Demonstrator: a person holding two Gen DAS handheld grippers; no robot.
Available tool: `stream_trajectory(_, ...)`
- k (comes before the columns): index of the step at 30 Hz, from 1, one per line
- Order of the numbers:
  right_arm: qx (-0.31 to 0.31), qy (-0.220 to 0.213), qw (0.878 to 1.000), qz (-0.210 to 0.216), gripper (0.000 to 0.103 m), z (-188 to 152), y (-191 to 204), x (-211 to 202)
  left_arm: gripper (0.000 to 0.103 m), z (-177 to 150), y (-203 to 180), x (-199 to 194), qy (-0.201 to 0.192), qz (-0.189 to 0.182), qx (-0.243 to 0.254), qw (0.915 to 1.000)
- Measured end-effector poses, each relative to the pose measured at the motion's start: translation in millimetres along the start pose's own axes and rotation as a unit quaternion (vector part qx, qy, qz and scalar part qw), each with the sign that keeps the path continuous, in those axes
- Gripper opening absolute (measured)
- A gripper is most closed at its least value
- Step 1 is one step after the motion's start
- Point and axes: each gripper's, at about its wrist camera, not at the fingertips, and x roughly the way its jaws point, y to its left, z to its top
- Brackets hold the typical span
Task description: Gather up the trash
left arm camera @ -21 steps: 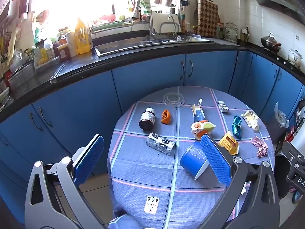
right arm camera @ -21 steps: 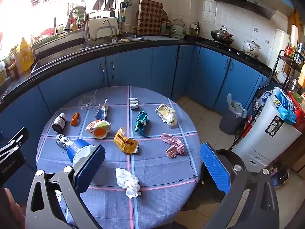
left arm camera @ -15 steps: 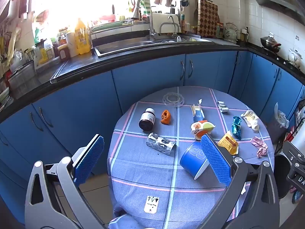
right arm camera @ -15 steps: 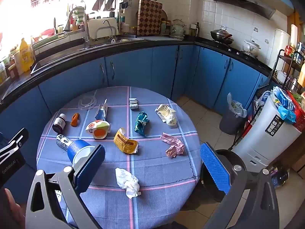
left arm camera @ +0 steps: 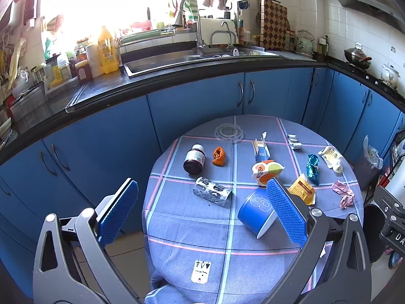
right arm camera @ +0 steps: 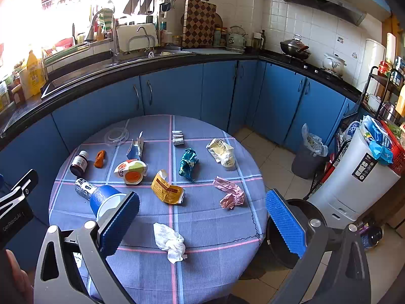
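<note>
Both grippers hang above the near edge of the round surface [right arm camera: 207, 228], tilted down toward it, and nothing is in hand. The left gripper [left arm camera: 202, 212] has its blue fingers [left arm camera: 119, 210] spread wide and empty; the right gripper [right arm camera: 202, 224] is just as wide, nothing between its fingers [right arm camera: 284, 224].

The trash is all scattered on the checked cloth. Closest to the right gripper lies a crumpled white tissue [right arm camera: 170, 242], near the front edge. Further in, a yellow wrapper [right arm camera: 165, 188], a crumpled pink wrapper [right arm camera: 229, 192] and a teal foil wrapper [right arm camera: 187, 163]. A blue paper cup [left arm camera: 255, 211] lies on its side, mouth toward the camera, with a flattened silver can [left arm camera: 211, 192] just beside it. Behind those, a dark jar [left arm camera: 194, 158] on its side, a scrap of orange peel [left arm camera: 219, 155], an orange-and-green lidded tub [left arm camera: 265, 171] and a torn blue carton [left arm camera: 260, 149]. At the far edge, a clear plastic lid [left arm camera: 229, 132].

Off the surface on the right stands a grey bin [right arm camera: 307, 159] lined with a bag, on the tiled floor.
</note>
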Motion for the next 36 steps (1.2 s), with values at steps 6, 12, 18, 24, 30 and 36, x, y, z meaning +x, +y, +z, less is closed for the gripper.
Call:
stream_trajectory(6, 0.001, 0.001, 1.000, 0.001, 0.097, 1.0, -1.3, -0.6, 0.100, 2.6, -0.1, -1.2, -0.002, 0.000, 0.001, 1.0000)
stream_trajectory(12, 0.000, -0.001, 1.000, 0.001, 0.097, -0.2, -1.0, -1.0, 0.100, 4.6, -0.4, -2.4, -0.003, 0.002, 0.001, 1.0000)
stream_trajectory(18, 0.000, -0.002, 1.000, 0.001, 0.097, 0.7, -0.6, -1.8, 0.100, 5.0, -0.2, -3.9, -0.004, 0.001, 0.001, 1.0000)
stream_trajectory(24, 0.000, -0.001, 1.000, 0.000, 0.097, 0.9, -0.6, -1.5, 0.100, 4.7, 0.0, -4.5, -0.004, 0.001, 0.002, 1.0000)
stream_trajectory(30, 0.000, -0.002, 1.000, 0.001, 0.097, 0.6, -0.6, -1.2, 0.100, 4.4, -0.6, -5.3, -0.004, 0.000, 0.002, 1.0000)
stream_trajectory(36, 0.000, -0.001, 1.000, 0.001, 0.097, 1.2, -0.3, -1.5, 0.100, 3.8, -1.3, -5.6, -0.003, -0.003, 0.003, 1.0000)
